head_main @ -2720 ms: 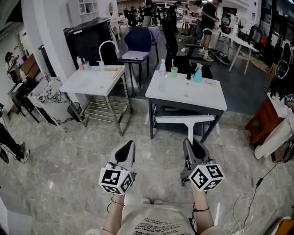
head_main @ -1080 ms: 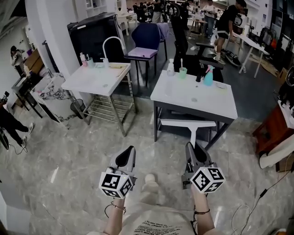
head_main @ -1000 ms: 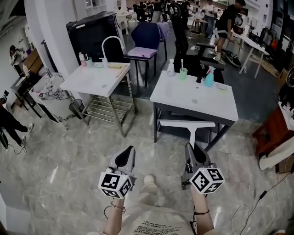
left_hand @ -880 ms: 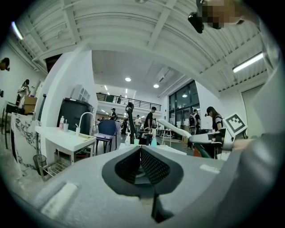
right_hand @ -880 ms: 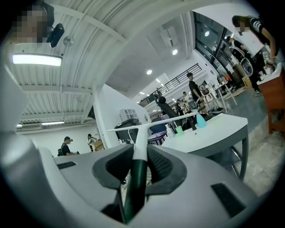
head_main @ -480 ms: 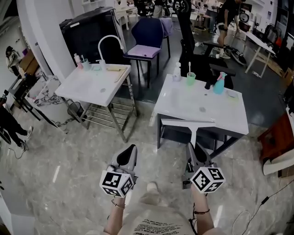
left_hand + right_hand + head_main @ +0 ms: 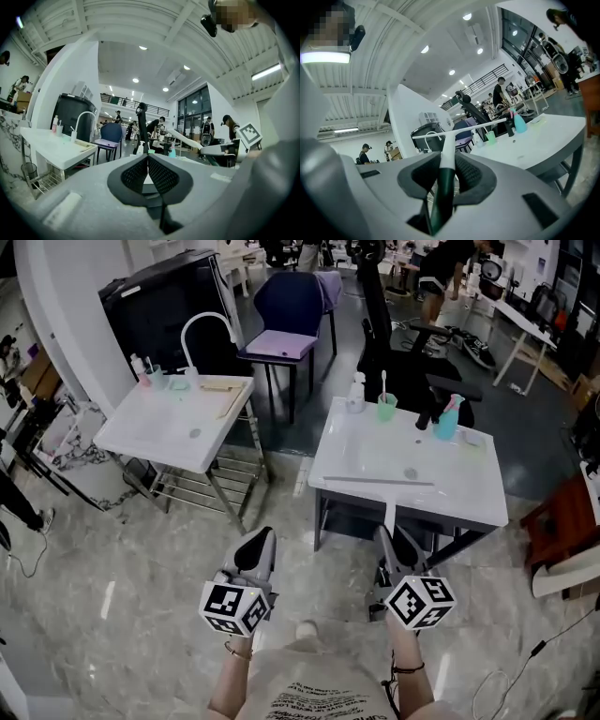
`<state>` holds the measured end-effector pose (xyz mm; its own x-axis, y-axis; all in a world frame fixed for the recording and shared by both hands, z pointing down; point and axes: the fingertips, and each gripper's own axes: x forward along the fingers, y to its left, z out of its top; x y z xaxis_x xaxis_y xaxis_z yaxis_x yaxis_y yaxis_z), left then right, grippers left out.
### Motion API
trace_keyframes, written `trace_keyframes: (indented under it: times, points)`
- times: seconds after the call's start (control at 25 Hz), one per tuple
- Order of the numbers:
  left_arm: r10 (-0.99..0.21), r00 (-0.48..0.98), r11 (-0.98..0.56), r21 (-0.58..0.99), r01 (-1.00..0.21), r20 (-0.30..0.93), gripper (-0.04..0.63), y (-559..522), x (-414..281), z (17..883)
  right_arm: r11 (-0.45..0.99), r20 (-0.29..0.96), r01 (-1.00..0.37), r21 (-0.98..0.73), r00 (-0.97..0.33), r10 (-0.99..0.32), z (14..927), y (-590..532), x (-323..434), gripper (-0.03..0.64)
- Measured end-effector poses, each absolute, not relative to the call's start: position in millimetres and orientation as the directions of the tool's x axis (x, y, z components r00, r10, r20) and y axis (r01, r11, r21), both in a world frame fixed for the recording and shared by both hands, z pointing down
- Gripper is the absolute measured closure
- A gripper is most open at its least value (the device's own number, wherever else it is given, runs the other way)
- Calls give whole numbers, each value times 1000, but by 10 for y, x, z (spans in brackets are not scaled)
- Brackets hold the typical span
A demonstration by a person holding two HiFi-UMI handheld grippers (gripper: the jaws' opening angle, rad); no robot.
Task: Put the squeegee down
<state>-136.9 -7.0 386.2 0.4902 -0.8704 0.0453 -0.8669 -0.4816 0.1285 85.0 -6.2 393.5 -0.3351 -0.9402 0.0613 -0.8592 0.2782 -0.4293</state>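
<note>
The right gripper [image 7: 388,547] is clamped on the squeegee [image 7: 380,481]: in the right gripper view its two dark pads press on either side of the handle, which is dark green low down and white further out, and which runs straight forward from the jaws. The handle ends in a long, thin white blade that lies crosswise, roughly level. In the head view the blade hangs over the near part of the white table [image 7: 478,507], parallel to its front edge, while the handle reaches back over that edge to the gripper. In the right gripper view the blade appears to be clear of the tabletop. The left gripper [image 7: 148,171] has its jaws together with nothing between them, and it is held level over the marble floor [image 7: 94,615], beside the right one and well apart from it. Along the far side of the table stand a clear pump bottle [image 7: 355,395], a green cup [image 7: 385,410] with a toothbrush in it, a dark bottle [image 7: 424,418] and a teal spray bottle [image 7: 447,418]. To the left is a white sink stand [image 7: 155,427] with a curved faucet [image 7: 199,329], and behind it a black cabinet [image 7: 159,301]. A blue chair [image 7: 291,306] and a black office chair [image 7: 398,343] stand beyond the two tables, and people stand further back in the room.
</note>
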Motion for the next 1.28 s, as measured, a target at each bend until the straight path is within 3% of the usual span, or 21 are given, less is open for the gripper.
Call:
trace_keyframes:
  times: [0.8, 1.28]
  points:
    - [-853, 521, -513, 126, -849, 36, 572, -592, -1384, 3856, 235, 52, -864, -444, -287, -956, 3917, -453, 899, 522]
    - [-853, 515, -504, 128, -854, 77, 572, -1302, -1337, 4017, 229, 76, -850, -475, -299, -951, 4096, -1255, 900, 522]
